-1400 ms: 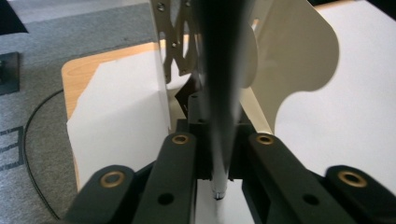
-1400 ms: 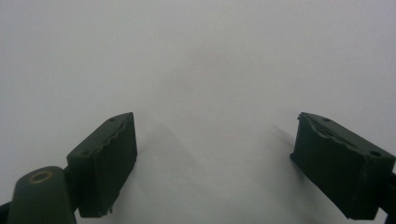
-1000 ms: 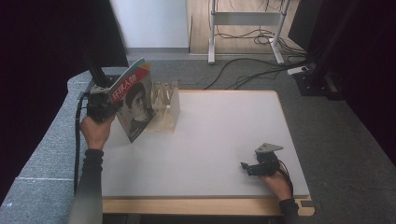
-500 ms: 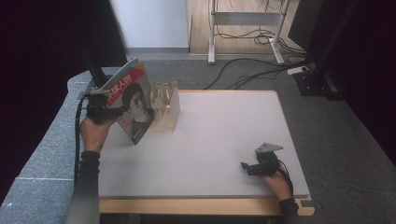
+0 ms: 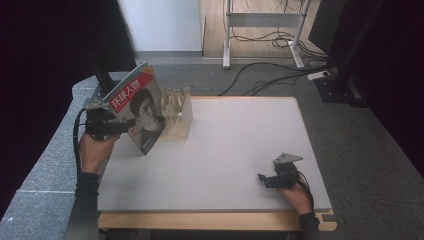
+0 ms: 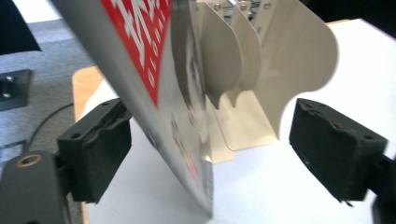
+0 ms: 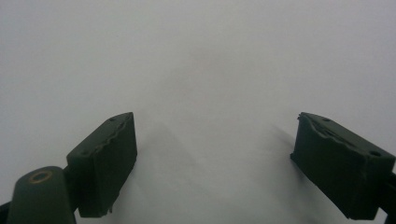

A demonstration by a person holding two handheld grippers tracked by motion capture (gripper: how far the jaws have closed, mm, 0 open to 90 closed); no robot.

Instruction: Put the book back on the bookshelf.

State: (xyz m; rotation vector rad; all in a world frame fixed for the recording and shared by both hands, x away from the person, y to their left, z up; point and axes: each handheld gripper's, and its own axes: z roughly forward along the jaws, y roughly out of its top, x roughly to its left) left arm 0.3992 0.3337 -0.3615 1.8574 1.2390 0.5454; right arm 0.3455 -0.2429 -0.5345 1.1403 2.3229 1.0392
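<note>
A magazine (image 5: pixel 137 112) with a red title band and a portrait cover stands tilted at the table's left, its lower edge on the white tabletop. It leans by a cream metal file rack (image 5: pixel 180 117) with several dividers. My left gripper (image 5: pixel 116 128) sits at the magazine's left side. Its jaws have just been opening, and in the left gripper view (image 6: pixel 215 154) they stand wide with the magazine (image 6: pixel 154 93) between them and a clear gap to the right-hand pad (image 6: pixel 336 149). The rack (image 6: pixel 285 70) stands just behind. My right gripper (image 5: pixel 262 179) rests open near the front right edge, nothing between its jaws (image 7: pixel 212 163).
The white table (image 5: pixel 240 150) has a wooden front edge. Grey carpet surrounds it, with cables and a desk frame (image 5: pixel 265 30) beyond the far side. A dark curtain hangs at the left and dark equipment stands at the right.
The left gripper's jaws have opened off the magazine and the hand has drawn slightly left. The magazine has settled lower, against the rack. The right hand has kept still.
</note>
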